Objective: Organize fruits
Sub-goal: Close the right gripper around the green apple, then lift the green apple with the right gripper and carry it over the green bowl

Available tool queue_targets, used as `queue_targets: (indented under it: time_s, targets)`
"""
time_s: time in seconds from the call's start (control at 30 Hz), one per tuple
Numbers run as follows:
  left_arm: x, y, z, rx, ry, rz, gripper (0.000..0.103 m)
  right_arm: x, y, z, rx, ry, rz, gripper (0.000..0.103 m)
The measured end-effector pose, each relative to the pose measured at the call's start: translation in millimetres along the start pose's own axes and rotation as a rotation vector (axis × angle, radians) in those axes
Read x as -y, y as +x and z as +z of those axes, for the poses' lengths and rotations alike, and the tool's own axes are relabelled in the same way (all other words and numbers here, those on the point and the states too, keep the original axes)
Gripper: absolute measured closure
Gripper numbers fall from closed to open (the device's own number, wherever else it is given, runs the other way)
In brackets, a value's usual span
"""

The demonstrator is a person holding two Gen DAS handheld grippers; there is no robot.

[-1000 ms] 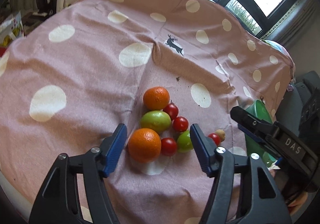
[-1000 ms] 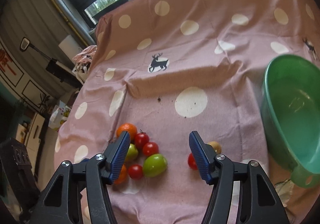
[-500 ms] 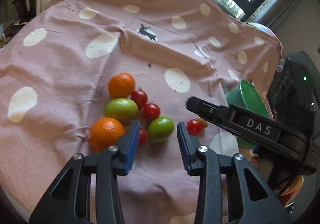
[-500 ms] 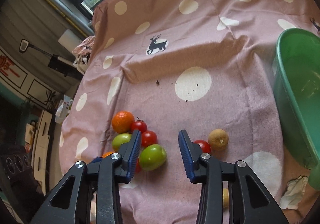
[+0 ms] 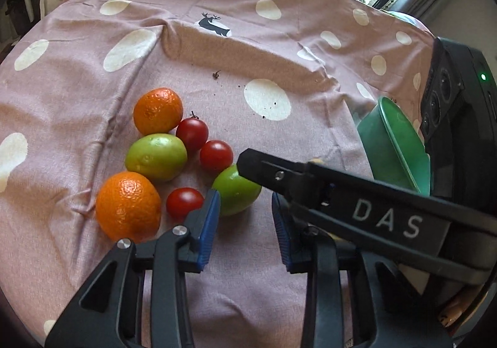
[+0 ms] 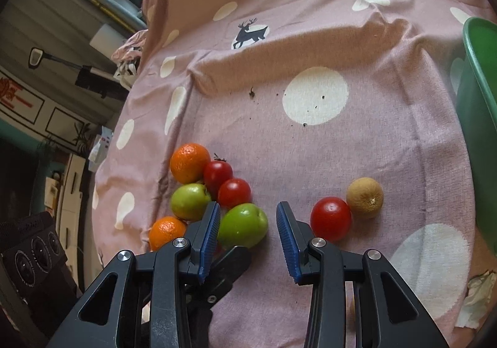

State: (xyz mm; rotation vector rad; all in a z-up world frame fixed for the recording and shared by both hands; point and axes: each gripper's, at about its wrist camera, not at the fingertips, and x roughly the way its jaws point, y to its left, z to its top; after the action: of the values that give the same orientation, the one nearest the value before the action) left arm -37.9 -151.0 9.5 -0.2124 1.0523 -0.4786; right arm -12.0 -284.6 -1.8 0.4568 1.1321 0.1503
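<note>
Fruit lies clustered on a pink polka-dot cloth. There are two oranges, two green fruits and three small tomatoes. My left gripper is open just in front of the near green fruit. My right gripper is open, with that green fruit by its left finger. A fourth tomato and a brown fruit lie to the right. The right gripper's body crosses the left wrist view.
A green plastic basin stands at the right edge of the cloth and also shows in the left wrist view. Crumpled paper lies near the front right. A window is behind the table.
Both grippers have moved forward and down toward the fruit cluster. Their jaws have narrowed from wide open to a smaller gap. The fruit has not moved.
</note>
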Motion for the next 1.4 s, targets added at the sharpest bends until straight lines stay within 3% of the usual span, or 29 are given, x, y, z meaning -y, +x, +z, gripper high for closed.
queue_targets:
  time_s: [0.57,0.83,1.4]
  targets:
    - [-2,16,3,-0.044,-0.018,0.006,0.07,5,15,-2,-0.051,0.011,-0.009,0.061]
    - [-2,21,2,-0.052,-0.011,0.02,0.077,5,20,-3,-0.072,0.015,-0.002,0.061]
    - [26,-14,4,0.118,0.105,0.032,0.077,-13,-24,-9,0.104,-0.057,0.012,0.064]
